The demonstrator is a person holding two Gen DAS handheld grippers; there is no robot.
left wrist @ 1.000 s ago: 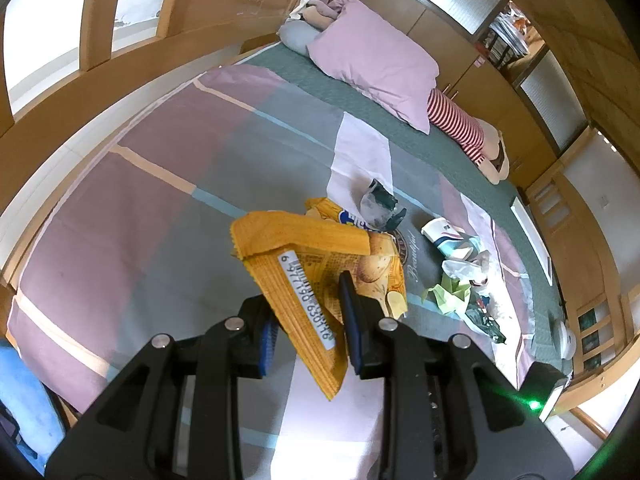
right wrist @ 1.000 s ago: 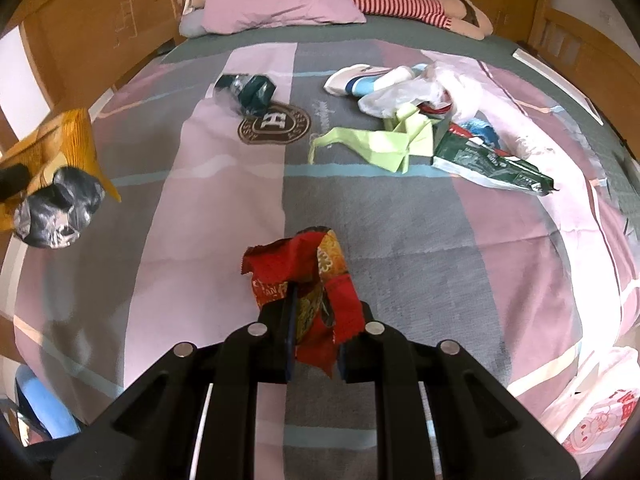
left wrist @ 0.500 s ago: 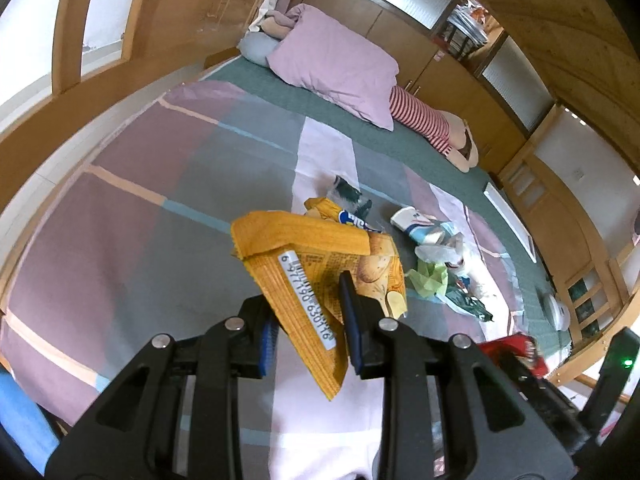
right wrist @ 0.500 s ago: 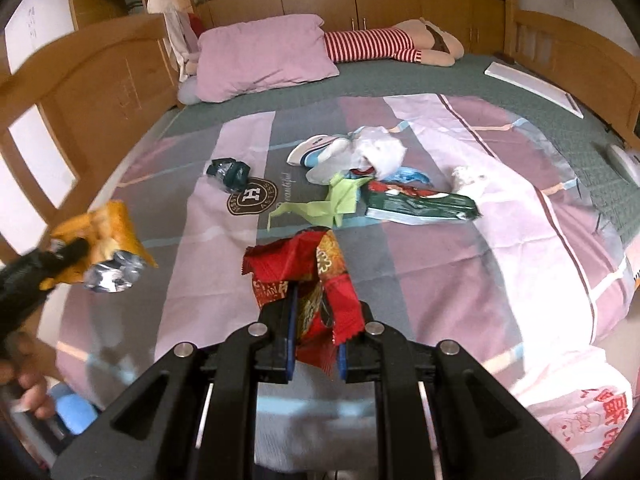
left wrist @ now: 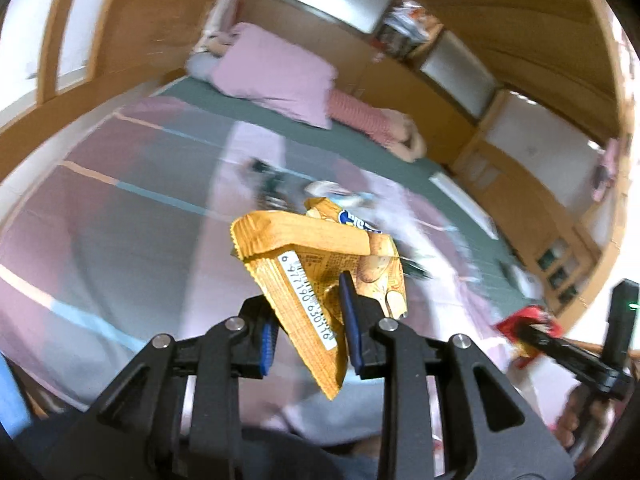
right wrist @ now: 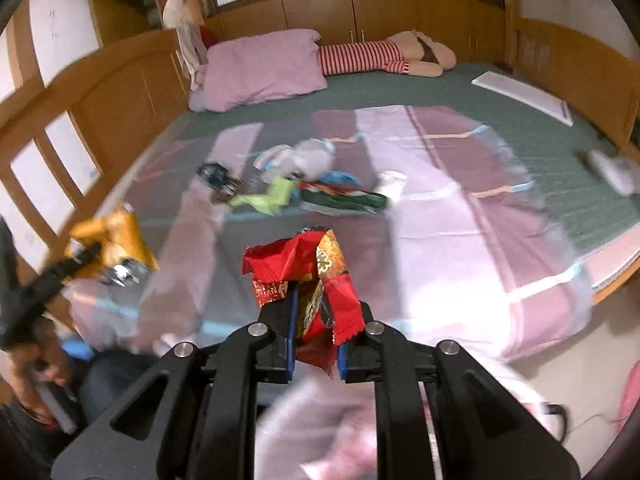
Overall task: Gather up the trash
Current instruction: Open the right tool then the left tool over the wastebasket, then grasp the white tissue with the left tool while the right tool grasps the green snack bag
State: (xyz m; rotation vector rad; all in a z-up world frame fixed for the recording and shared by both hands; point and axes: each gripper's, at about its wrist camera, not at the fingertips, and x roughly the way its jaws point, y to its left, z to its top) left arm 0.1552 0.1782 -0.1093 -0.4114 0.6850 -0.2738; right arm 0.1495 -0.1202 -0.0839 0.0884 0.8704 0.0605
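My left gripper (left wrist: 310,330) is shut on an orange snack bag (left wrist: 316,264) with a barcode strip, held up above the near edge of the bed. The bag also shows at the left of the right wrist view (right wrist: 110,242). My right gripper (right wrist: 314,334) is shut on a crumpled red and gold wrapper (right wrist: 304,270), also lifted off the bed; it shows in the left wrist view (left wrist: 526,320). Several pieces of trash stay on the blanket: a green paper (right wrist: 268,198), a dark green packet (right wrist: 344,198), a white plastic bag (right wrist: 304,158) and a dark wrapper (right wrist: 214,172).
The striped pink and grey blanket (right wrist: 440,208) covers the bed. A pink pillow (right wrist: 260,68) and a striped doll (right wrist: 384,56) lie at the head. A white board (right wrist: 524,96) and a white device (right wrist: 612,168) sit at the right. Wooden panels surround the bed.
Both grippers have pulled back and up from the bed with their trash still held. The bed looks farther away and the views are blurred by motion.
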